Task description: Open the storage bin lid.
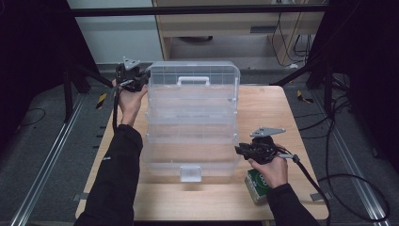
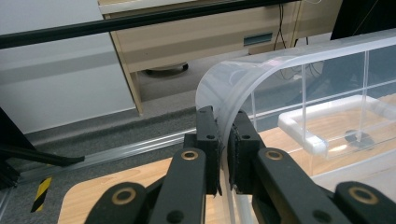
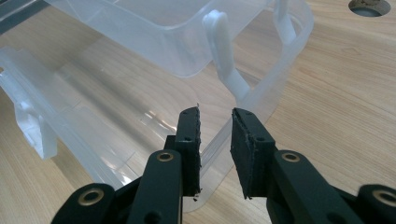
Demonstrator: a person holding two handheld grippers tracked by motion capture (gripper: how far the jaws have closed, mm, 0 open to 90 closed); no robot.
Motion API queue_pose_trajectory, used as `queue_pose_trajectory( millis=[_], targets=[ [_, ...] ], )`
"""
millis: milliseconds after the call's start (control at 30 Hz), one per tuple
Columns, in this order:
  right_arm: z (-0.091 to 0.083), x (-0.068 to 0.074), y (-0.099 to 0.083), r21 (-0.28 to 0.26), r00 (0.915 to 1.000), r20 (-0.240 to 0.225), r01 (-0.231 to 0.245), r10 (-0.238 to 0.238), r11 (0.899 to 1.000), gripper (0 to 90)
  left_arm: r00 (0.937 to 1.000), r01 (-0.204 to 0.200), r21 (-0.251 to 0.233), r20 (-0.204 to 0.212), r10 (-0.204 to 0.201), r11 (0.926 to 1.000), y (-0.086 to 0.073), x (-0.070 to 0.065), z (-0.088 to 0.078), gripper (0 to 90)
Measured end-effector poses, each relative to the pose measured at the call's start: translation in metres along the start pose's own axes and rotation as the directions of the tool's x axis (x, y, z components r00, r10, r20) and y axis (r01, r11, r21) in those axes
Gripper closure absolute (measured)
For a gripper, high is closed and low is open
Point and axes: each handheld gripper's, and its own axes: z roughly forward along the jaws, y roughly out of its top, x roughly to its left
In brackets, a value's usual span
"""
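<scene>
Hands are working a clear plastic organizer box (image 1: 192, 123) that is sitting in the middle of the wooden table (image 1: 273, 108), opened out into stepped tiers, its lid (image 1: 193, 75) standing up at the far end. The left gripper (image 1: 141, 77) is pinching the lid's far left corner, both pads pressing on the curved wall (image 2: 224, 100). The right gripper (image 1: 240, 149) is clasping the rim (image 3: 261, 100) of the near bottom tray on its right side, the thin edge sitting between its narrowly parted jaws. Just beside the person's right hand, a green box (image 1: 256, 184) is lying on the near right of the table.
</scene>
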Motion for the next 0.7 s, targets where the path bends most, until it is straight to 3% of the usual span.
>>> queue_pose_trajectory(
  millis=[500,700],
  targets=[
    [0.000,0.000,0.000,0.002,1.0000,-0.004,0.000,0.000,1.000,72.5,0.9998,0.022,0.008,-0.003,-0.022,0.9997,-0.002,0.003,0.017,84.6],
    [0.000,0.000,0.000,0.003,1.0000,-0.004,0.001,-0.001,1.000,72.5,0.9998,0.009,0.025,-0.015,-0.008,0.9997,-0.001,0.002,0.023,84.4]
  ],
)
